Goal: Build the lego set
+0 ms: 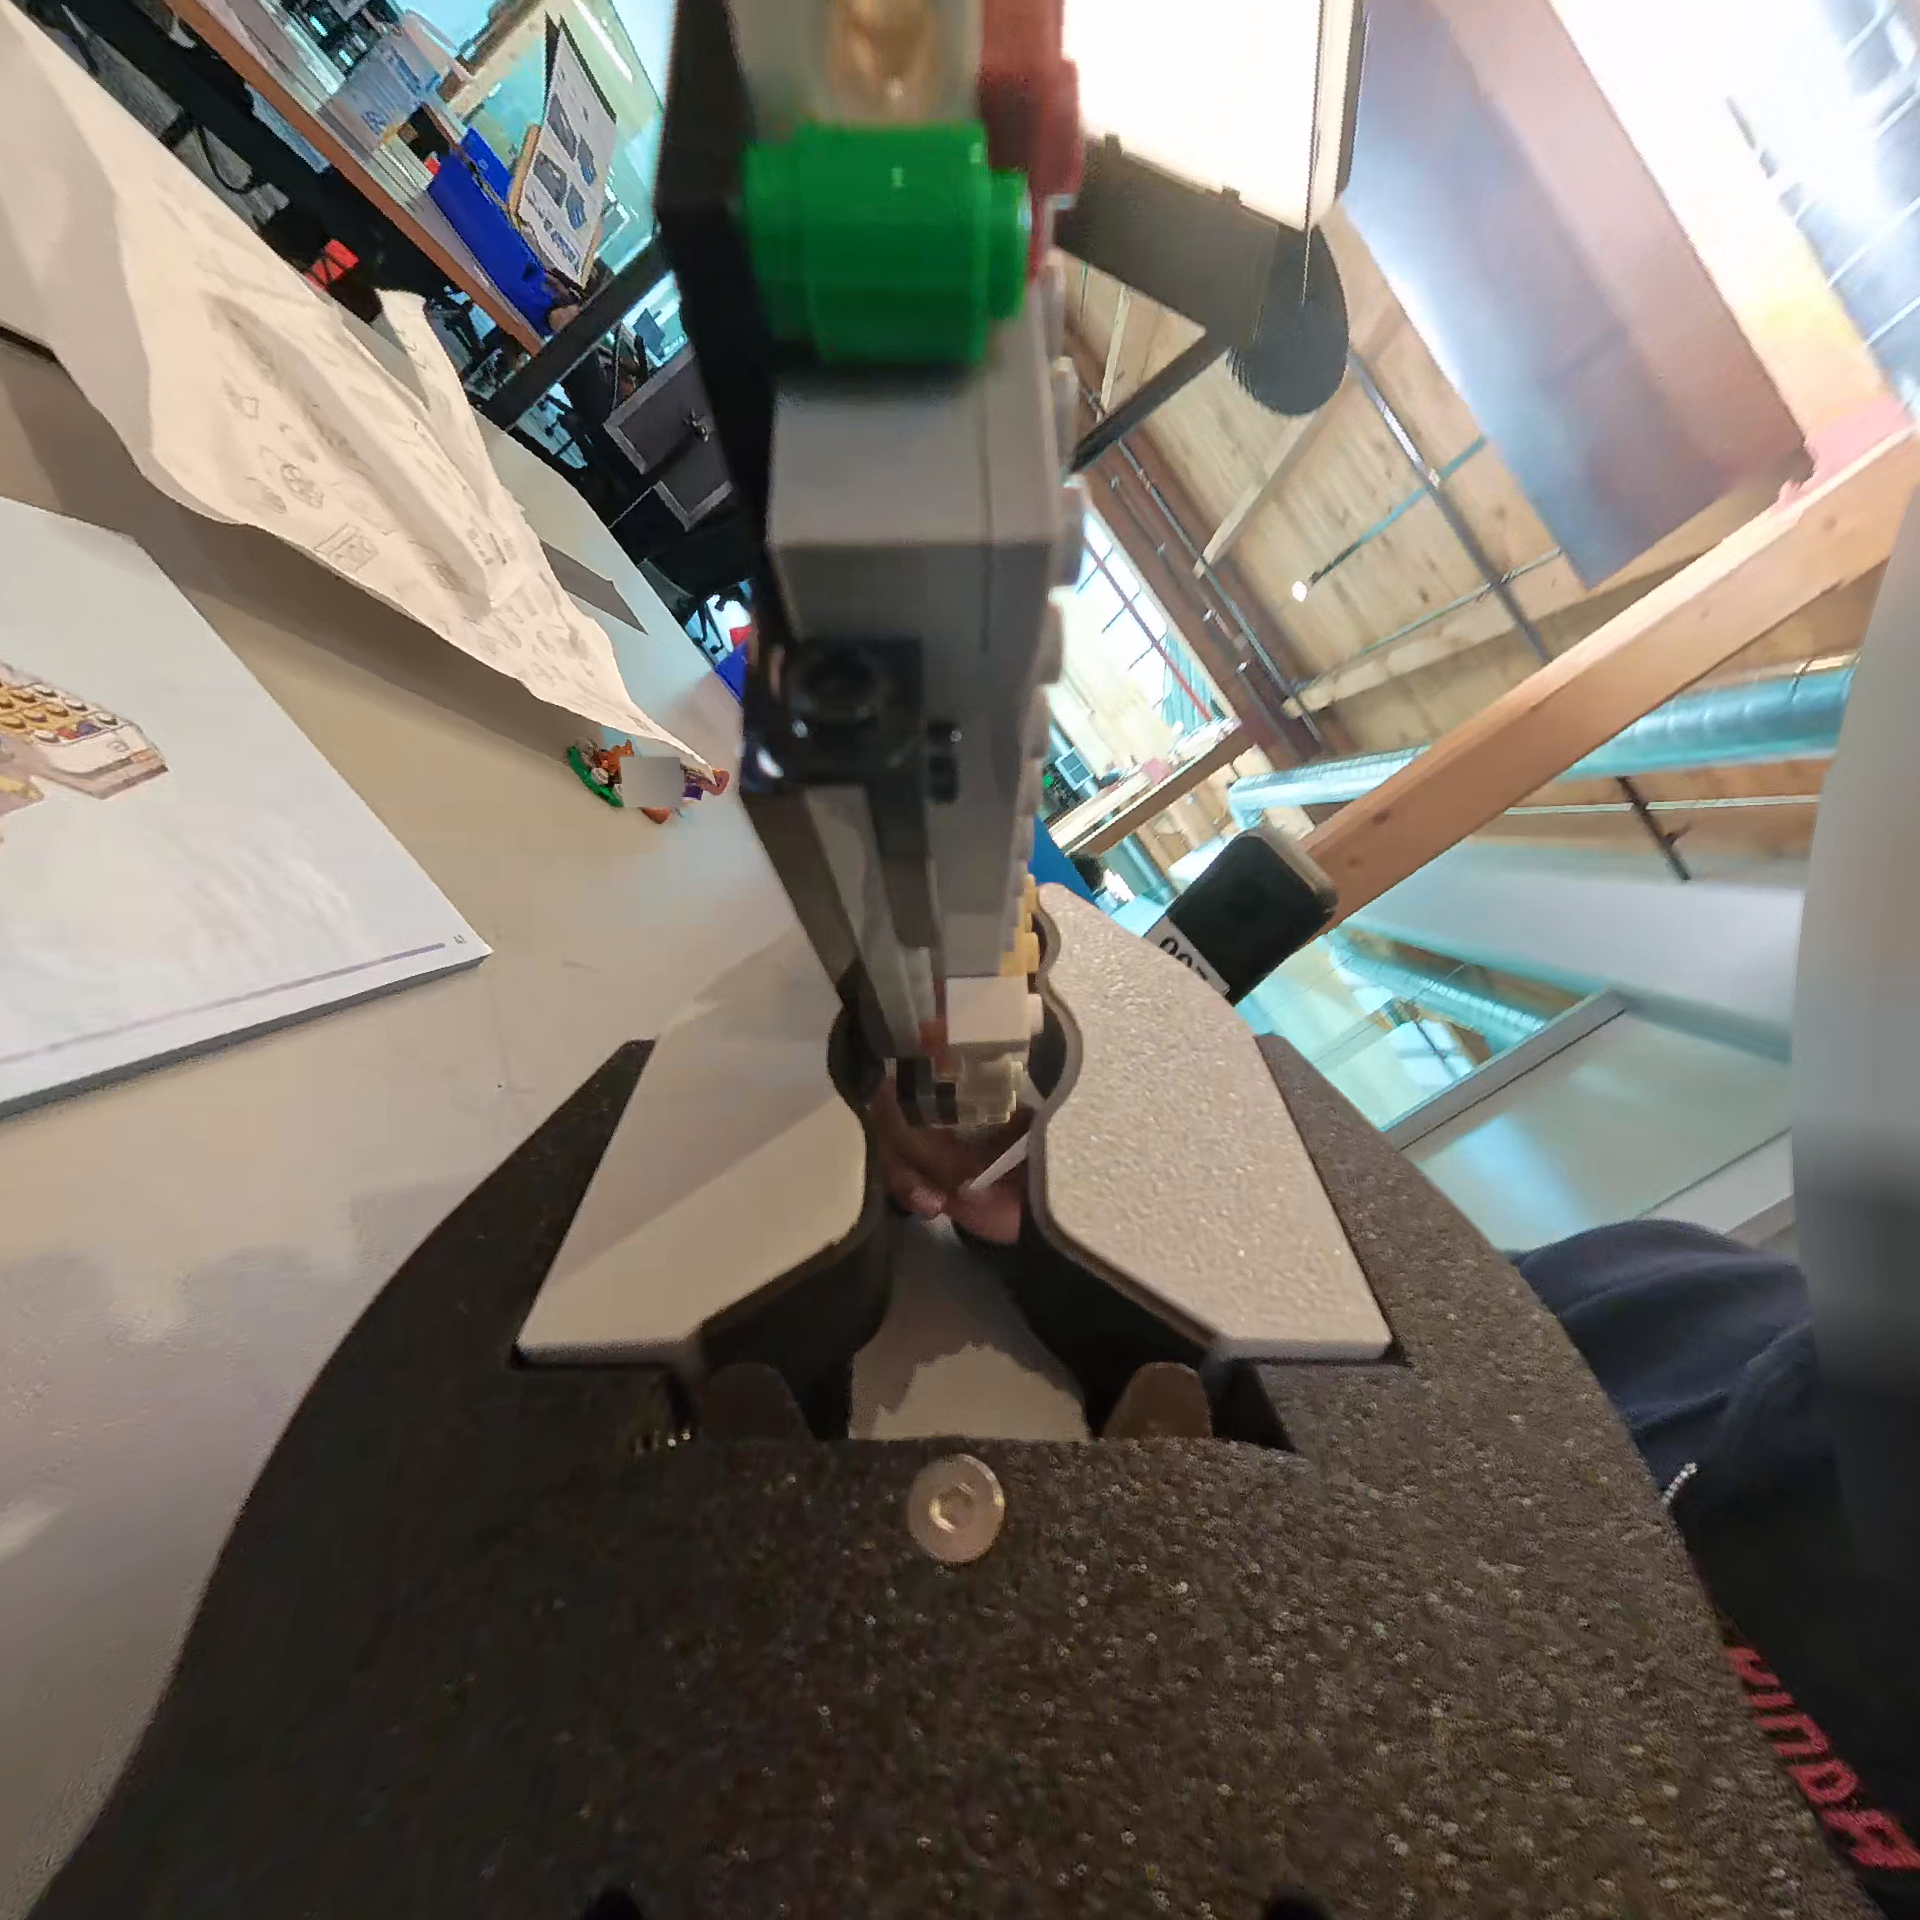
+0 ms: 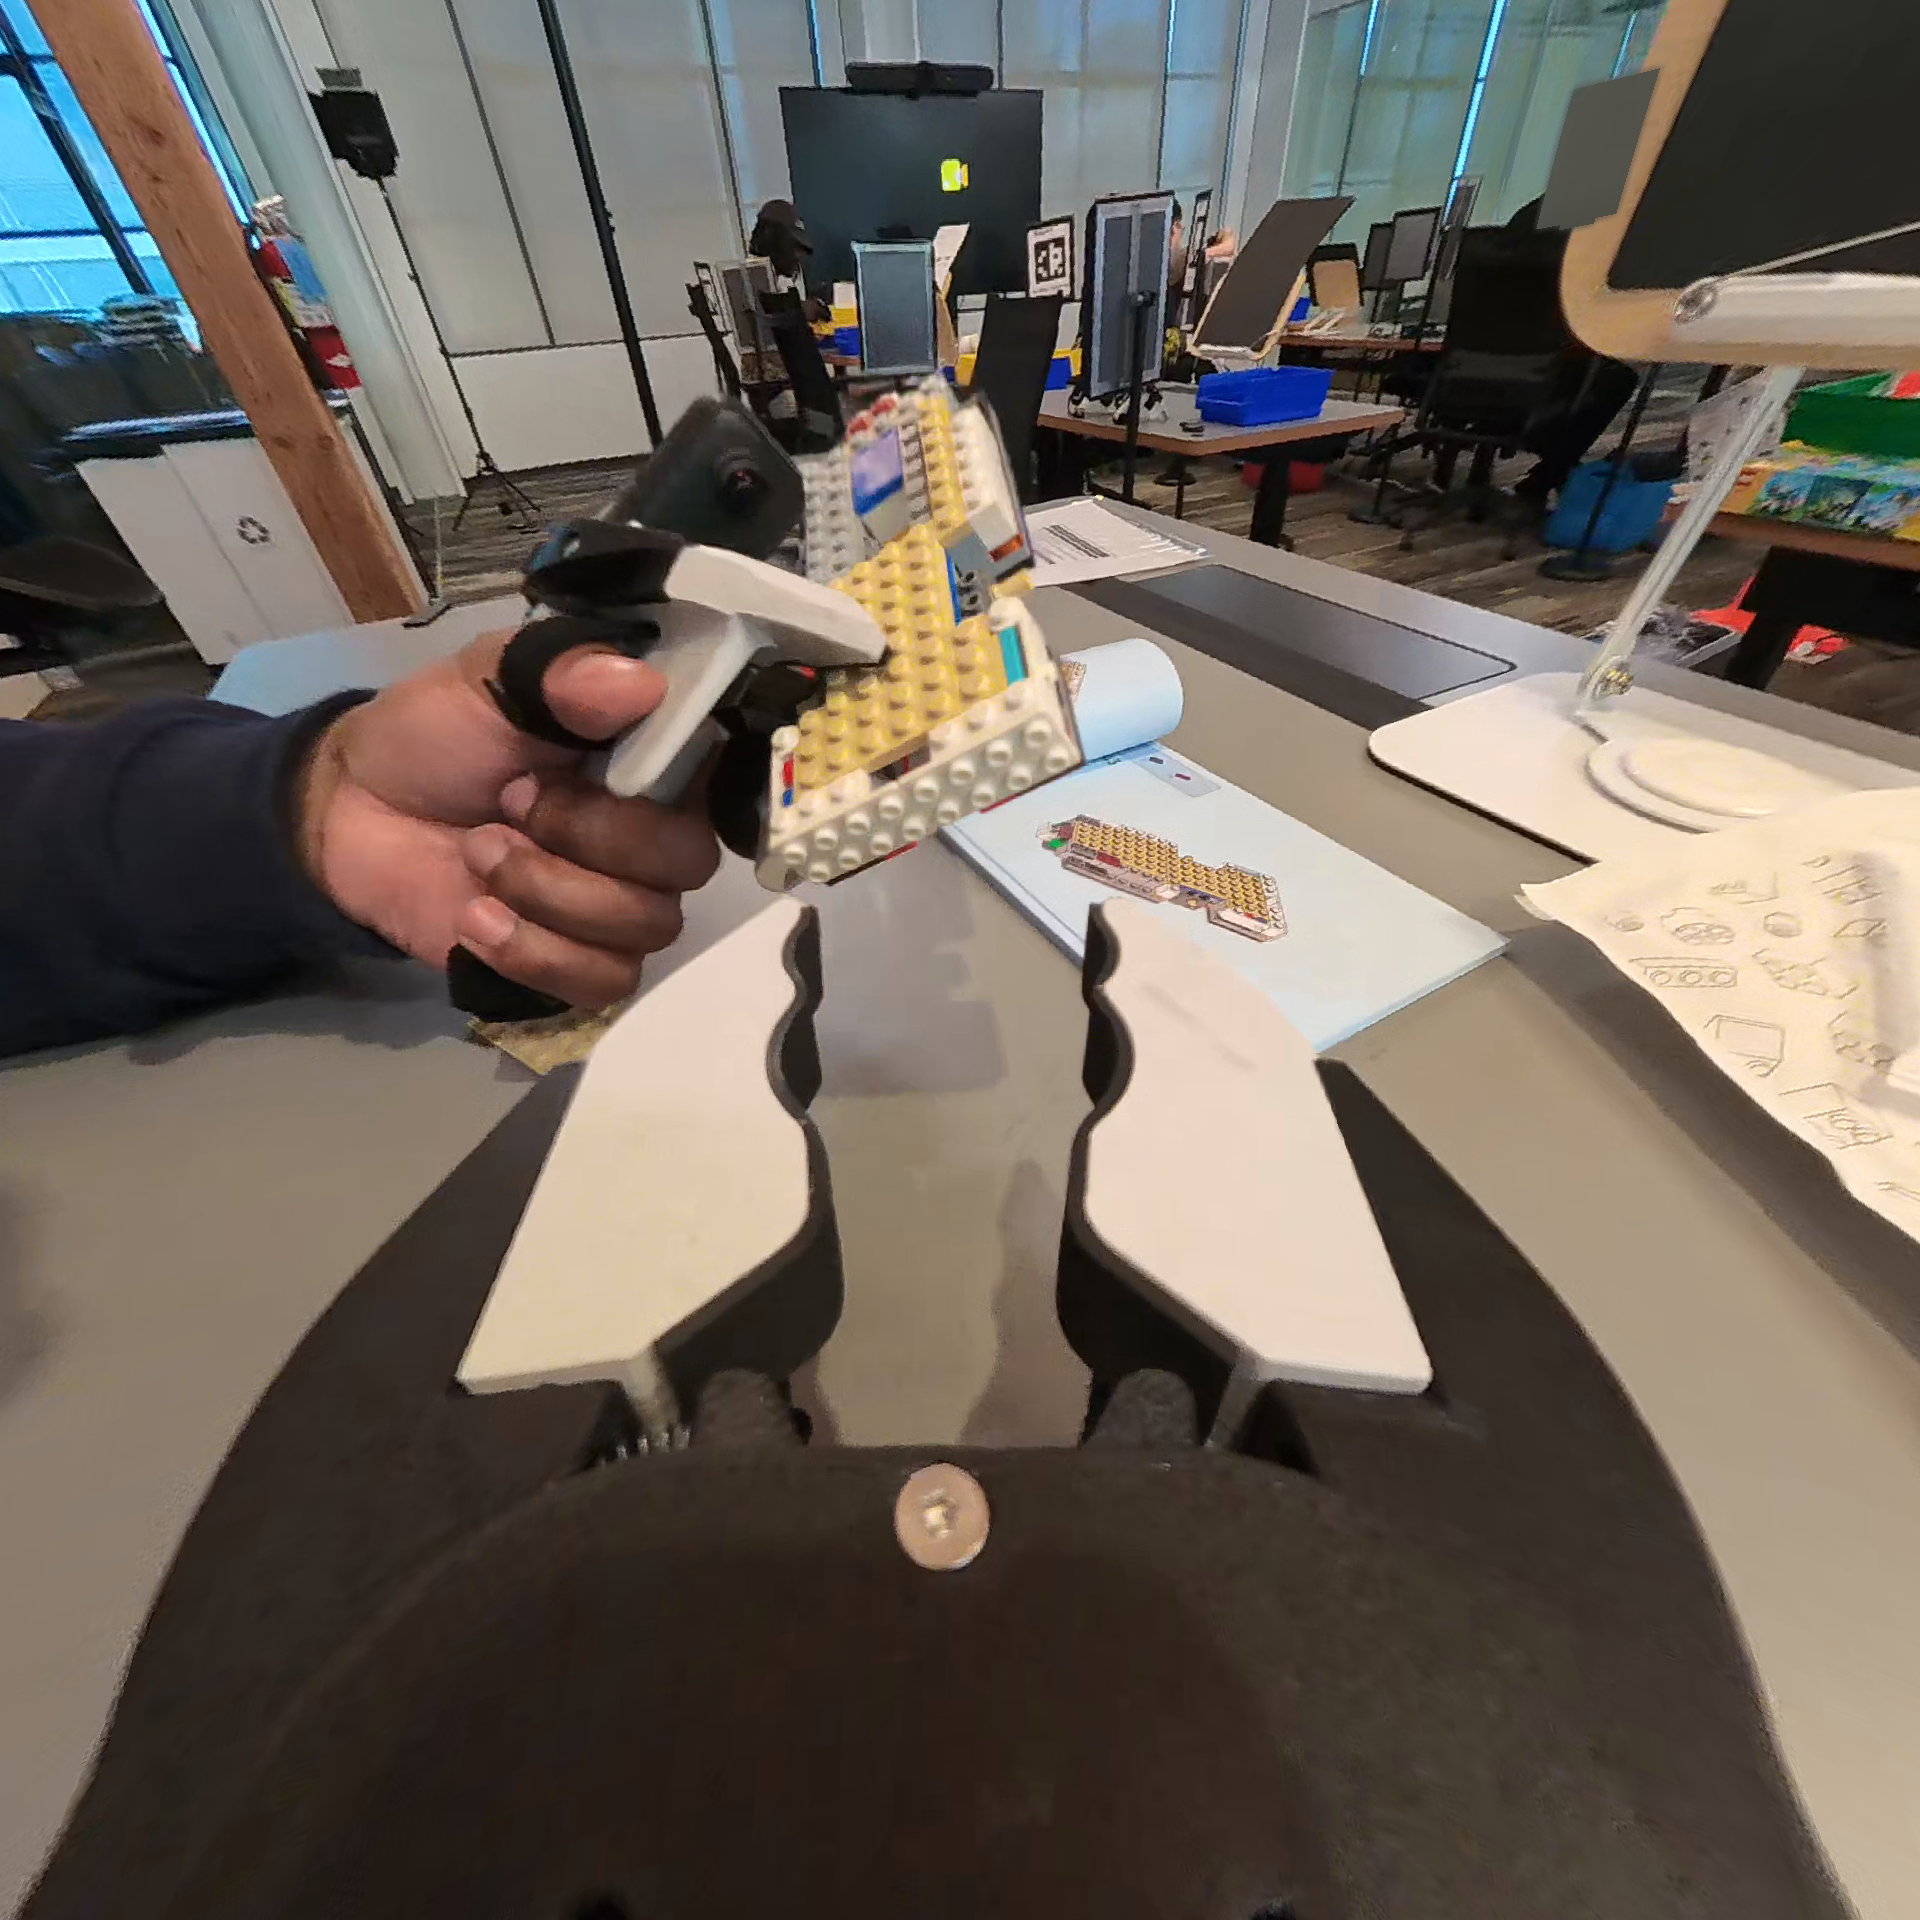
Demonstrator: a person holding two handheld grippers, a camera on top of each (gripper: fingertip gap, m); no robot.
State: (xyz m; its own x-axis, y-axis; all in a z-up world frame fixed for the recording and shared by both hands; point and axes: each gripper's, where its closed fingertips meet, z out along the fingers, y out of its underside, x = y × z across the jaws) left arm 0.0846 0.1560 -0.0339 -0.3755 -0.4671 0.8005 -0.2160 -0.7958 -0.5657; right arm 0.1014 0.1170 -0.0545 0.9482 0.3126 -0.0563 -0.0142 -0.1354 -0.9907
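Right claw (image 2: 951, 935) gapes bare below the brick model (image 2: 914, 675) gripped by left claw (image 2: 831, 649).

Room: a large open workroom with many workstations.
Table: grey table (image 2: 1558, 1091) in the foreground, with a dark recessed panel (image 2: 1320, 623) set in its top.
Floor: dark patterned carpet (image 2: 540, 520) beyond the table.
Windows: tall glazed panels with pale blinds (image 2: 644, 156) along the far wall; bluish daylight at the left window (image 2: 62, 177).
Posts: a slanting wooden column (image 2: 208, 291) at the left; wooden beams and ceiling boards (image 1: 1455, 499) overhead, with a silver duct (image 1: 1714, 717).
Furniture: far desks with blue bins (image 2: 1262, 390), black chairs (image 2: 1496, 353), a dark screen on a stand (image 2: 909, 177), a white recycling bin (image 2: 218, 530), a red fire extinguisher (image 2: 327, 338).
Light: bright, even, daylit.
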